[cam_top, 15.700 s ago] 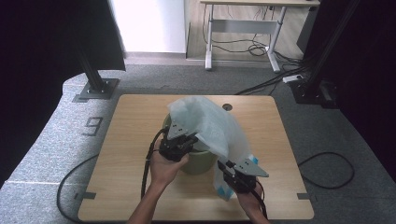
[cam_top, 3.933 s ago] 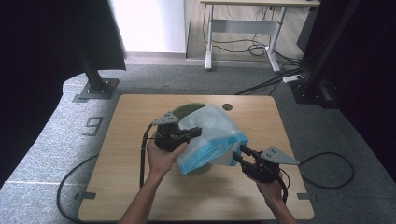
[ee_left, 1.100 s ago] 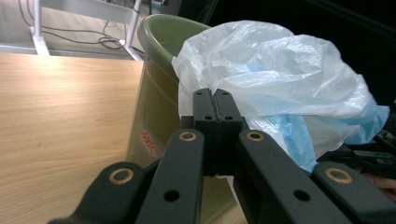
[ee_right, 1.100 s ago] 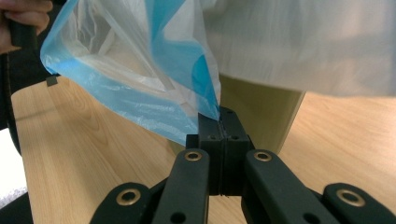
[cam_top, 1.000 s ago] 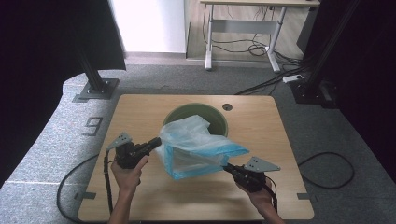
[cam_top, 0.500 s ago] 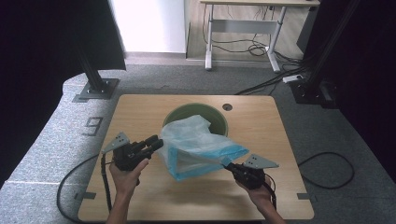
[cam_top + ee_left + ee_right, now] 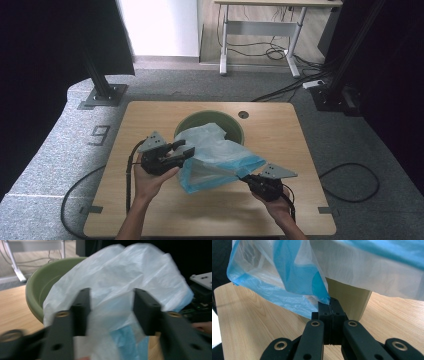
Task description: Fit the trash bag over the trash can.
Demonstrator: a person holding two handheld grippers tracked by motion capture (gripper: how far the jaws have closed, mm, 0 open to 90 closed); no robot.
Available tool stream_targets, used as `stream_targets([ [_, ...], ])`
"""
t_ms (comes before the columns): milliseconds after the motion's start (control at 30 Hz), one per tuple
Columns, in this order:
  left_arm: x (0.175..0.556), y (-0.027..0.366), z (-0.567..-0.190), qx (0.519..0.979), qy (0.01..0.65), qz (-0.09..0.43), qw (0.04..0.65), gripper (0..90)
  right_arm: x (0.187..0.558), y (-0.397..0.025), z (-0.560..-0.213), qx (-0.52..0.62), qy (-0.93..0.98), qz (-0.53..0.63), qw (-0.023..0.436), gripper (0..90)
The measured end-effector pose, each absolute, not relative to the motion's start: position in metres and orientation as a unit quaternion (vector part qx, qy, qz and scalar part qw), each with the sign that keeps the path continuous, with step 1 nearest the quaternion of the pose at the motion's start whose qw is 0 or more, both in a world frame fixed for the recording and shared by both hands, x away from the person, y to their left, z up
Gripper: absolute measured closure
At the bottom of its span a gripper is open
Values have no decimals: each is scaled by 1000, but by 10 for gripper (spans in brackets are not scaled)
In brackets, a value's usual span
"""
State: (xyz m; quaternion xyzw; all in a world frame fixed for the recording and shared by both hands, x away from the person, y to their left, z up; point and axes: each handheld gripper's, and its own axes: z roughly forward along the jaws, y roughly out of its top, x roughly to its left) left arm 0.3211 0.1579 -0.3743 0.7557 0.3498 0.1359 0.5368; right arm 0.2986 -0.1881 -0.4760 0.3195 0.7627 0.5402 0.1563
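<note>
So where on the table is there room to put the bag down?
Bare wood lies along the table's right side, past the green bowl, and along the near edge between the two hands. The middle is crowded: the plastic bag stretches from the bowl between both claws.

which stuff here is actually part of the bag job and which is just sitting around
In the job: plastic bag; green bowl; right gripper, shut on the bag's corner; left gripper, open at the bag.

Just about: desk and floor cables beyond the table.
</note>
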Motion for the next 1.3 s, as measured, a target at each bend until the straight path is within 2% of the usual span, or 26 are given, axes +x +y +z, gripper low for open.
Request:
stream_targets([
  [133, 328, 156, -372, 755, 361, 118, 535, 793, 298, -190, -478, 321, 762, 541, 157, 883],
  [267, 333, 157, -368, 744, 372, 124, 542, 897, 297, -192, -480, 323, 762, 539, 155, 883],
  [500, 350, 173, -358, 712, 406, 134, 558, 899, 296, -191, -483, 320, 765, 539, 150, 883],
  [700, 356, 189, -364, 697, 424, 130, 563, 899, 297, -188, -485, 318, 765, 541, 146, 883],
  [1300, 349, 219, -389, 696, 423, 128, 565, 898, 298, -179, -495, 309, 779, 530, 129, 883],
])
